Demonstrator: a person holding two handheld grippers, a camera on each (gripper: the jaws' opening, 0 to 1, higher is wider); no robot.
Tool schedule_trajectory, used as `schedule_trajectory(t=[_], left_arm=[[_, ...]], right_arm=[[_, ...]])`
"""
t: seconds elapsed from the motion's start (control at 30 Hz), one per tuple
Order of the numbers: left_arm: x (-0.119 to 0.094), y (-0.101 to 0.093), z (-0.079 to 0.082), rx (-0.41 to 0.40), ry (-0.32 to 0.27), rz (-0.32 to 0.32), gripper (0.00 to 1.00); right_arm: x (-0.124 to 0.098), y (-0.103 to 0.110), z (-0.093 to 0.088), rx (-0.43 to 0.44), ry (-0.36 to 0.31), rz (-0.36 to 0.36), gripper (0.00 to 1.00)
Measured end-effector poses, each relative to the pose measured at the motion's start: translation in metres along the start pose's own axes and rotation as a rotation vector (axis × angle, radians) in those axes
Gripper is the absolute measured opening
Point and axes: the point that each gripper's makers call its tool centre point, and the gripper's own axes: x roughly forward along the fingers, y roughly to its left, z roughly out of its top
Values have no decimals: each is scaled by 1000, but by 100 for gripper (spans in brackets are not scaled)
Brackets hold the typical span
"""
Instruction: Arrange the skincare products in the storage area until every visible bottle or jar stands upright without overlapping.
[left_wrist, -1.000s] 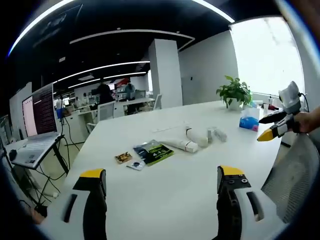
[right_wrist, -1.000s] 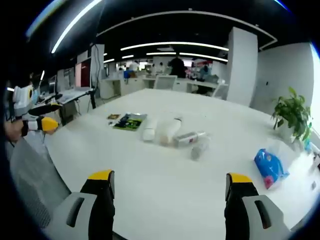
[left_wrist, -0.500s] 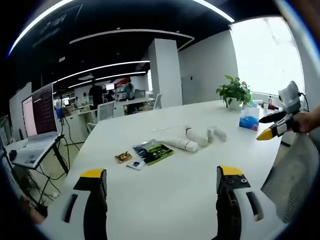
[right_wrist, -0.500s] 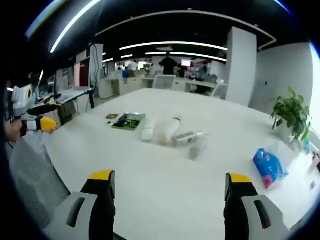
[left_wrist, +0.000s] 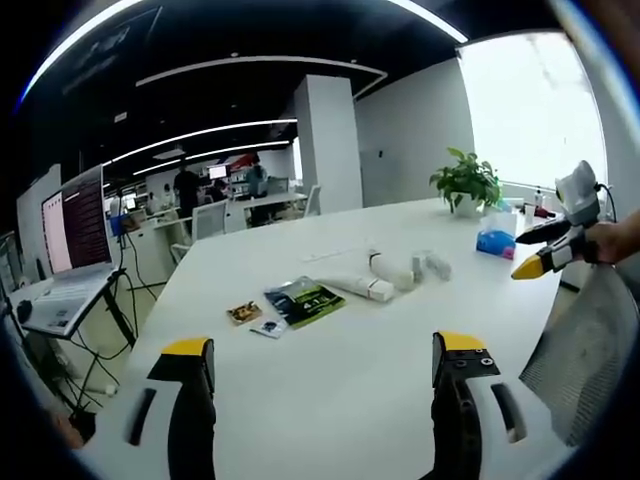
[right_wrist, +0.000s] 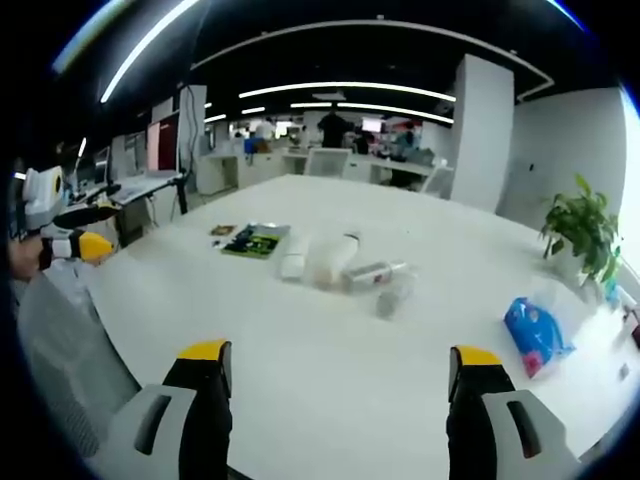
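Currently, I hold both grippers above the near edge of a white table (left_wrist: 330, 390), and the skincare products lie well ahead of them near the table's middle, all on their sides. In the left gripper view, my left gripper (left_wrist: 318, 360) has its jaws spread wide with nothing between them; beyond it lie a white tube (left_wrist: 357, 288), a white bottle (left_wrist: 390, 270) and two small clear bottles (left_wrist: 432, 266), close together in a loose row. To their left sit a green packet (left_wrist: 305, 301) and a small brown packet (left_wrist: 246, 314). A blue pouch (left_wrist: 496, 244) and a potted plant (left_wrist: 467, 184) stand farther back on the right, and my right gripper (left_wrist: 545, 250) enters at the right edge, off the table. A laptop (left_wrist: 75, 235) rests on a stand at the left. In the right gripper view, my right gripper (right_wrist: 335, 365) is likewise wide open and empty; the same tube (right_wrist: 293, 259), bottle (right_wrist: 338, 257) and clear bottles (right_wrist: 378, 278) lie across the centre, with the green packet (right_wrist: 252, 240) to the left, the pouch (right_wrist: 532, 334) to the right, and my left gripper (right_wrist: 75, 244) at the left edge beside a mesh chair (right_wrist: 60, 370).
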Motion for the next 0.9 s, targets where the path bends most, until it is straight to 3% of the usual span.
schedule_trajectory(t=[0.37,0.6,0.77,0.9], left_arm=[[-1,5,-2,-7,6,25,83],[3,8,-13,14,70,49,83],[2,15,-14,-21,73,65,82],[3,10,-17,-22,91,43,83]], right_arm=[[2,6,-3,-4,19,33,94],[5,12,-7,23,42,67,94],[3,14,-9,31,48,71,94],[5,13,-11,43,70,63,94]])
